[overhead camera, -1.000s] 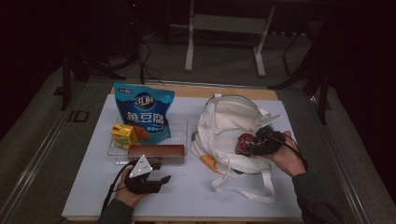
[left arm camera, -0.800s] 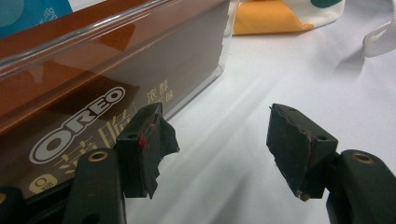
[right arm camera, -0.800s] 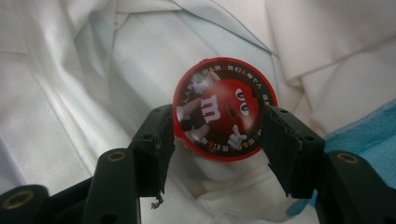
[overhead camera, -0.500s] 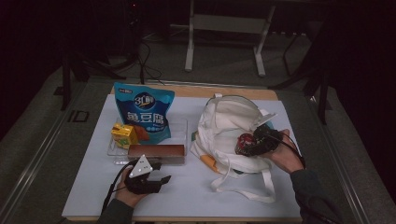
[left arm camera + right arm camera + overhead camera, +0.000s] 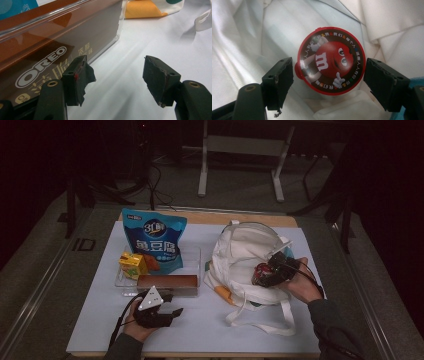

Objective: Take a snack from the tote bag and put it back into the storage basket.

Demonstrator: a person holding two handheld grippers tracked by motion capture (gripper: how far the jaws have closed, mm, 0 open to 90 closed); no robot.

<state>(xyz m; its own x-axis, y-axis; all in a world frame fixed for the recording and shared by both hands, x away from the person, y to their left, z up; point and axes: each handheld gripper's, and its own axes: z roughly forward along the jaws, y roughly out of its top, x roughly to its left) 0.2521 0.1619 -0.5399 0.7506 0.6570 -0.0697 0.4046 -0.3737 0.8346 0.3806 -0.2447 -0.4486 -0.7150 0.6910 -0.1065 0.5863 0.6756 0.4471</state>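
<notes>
Red M&M's tub (image 5: 330, 60), round lid up, lying in the folds of the white canvas bag (image 5: 240, 255), at its mouth on the right side of the table. In the right gripper view, flanked by the two black pads, a sliver of gap on each side, no pad pressing. Right gripper (image 5: 328, 78) with jaws just opened to their widest, tub between them but let go; in the high view, right gripper (image 5: 270, 272) over the bag's opening, hand behind it.

Bag's straps trailing toward the near edge of the white table (image 5: 310, 330).

Left of the bag, a clear tray (image 5: 195, 254) holding a blue snack pouch (image 5: 154, 240), a small yellow carton (image 5: 132, 265) and a brown Oreo box (image 5: 50, 47).

Just in front of the tray, left gripper (image 5: 172, 306), at rest on the table, jaws well apart, nothing between them, one pad close beside the tray's clear wall.
</notes>
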